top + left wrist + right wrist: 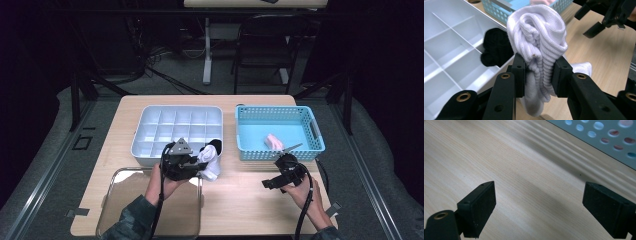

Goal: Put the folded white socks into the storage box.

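Jaws of left gripper (537, 75) clamp a rolled white ribbed sock (541, 42) beside the white compartmented plastic tray (150, 125) already holding a black sock (495, 47), jaws of right gripper (539, 207) wide and empty, pink item (274, 141) left in the blue perforated basket (310, 120).

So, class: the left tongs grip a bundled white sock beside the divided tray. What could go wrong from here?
1. The left tongs pinch only the lower part of the white sock; the loose tail hanging below could snag on the divided tray rim.
2. A black sock already fills the nearest corner compartment, so the white one may get dropped on top of it.
3. The bundle could unroll if the grip slackens.
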